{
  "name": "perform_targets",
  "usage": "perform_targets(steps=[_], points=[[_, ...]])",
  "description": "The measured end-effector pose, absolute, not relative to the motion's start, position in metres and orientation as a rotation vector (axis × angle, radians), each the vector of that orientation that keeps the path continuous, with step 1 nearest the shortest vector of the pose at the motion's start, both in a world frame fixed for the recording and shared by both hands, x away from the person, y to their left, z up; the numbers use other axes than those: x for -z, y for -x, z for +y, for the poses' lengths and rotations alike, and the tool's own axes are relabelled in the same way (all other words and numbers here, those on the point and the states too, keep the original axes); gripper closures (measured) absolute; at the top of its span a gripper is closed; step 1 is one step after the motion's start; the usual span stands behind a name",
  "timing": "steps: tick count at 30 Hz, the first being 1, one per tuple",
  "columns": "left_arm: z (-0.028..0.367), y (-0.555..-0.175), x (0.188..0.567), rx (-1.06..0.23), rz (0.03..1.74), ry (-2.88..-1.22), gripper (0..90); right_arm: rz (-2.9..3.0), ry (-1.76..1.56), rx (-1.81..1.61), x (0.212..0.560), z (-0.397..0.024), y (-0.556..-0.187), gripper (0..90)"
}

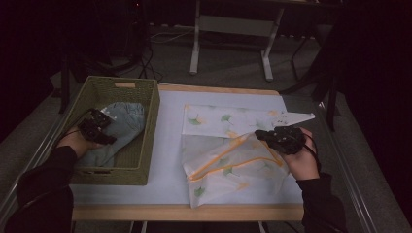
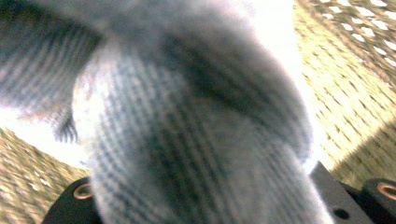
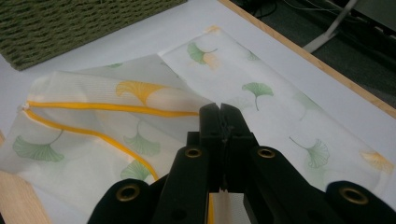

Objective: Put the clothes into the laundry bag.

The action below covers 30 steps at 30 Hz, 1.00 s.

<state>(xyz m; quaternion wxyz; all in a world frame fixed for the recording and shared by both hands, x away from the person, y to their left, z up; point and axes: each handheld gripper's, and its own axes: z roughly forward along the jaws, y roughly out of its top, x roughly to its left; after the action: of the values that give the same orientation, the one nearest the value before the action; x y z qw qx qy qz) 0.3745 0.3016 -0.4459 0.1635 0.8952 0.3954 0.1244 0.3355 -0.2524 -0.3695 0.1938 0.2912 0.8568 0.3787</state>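
The grey ribbed garment (image 2: 196, 140) lies nearest the lens, bunched up between the left gripper's jaws, its knit blurred and pressed close against them – the left gripper (image 1: 97, 125) is clamped on that cloth. From the high view the garment sits inside the green woven basket (image 1: 145, 104), which stands at the left end of the table (image 1: 170, 109). The person's left hand (image 1: 75, 141) reaches into the basket from its near side.

To the right of the basket, well apart from it, a white mesh laundry bag (image 1: 223, 167) printed with green and yellow leaves lies on the table, its yellow-edged opening (image 3: 112, 108) raised toward the right gripper (image 1: 267, 135). That gripper's jaws are pressed tightly together on the bag's upper layer – pinching the fabric beside the yellow trim and holding it lifted. The right hand (image 1: 303, 158) rests at the bag's right edge, farthest from the basket.
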Motion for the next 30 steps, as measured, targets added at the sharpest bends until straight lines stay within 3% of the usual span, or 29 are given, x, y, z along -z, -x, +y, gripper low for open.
perform_targets(steps=[17, 30], points=[[0.319, -0.347, 0.380, -0.438, 0.980, -2.463, 71.7, 2.407, -0.812, -1.062, 0.369, -0.250, -0.334, 89.1], [0.310, -0.326, 0.331, -0.451, 0.834, -2.388, 71.7, 2.405, -0.810, -1.063, 0.368, -0.249, -0.333, 89.0]])
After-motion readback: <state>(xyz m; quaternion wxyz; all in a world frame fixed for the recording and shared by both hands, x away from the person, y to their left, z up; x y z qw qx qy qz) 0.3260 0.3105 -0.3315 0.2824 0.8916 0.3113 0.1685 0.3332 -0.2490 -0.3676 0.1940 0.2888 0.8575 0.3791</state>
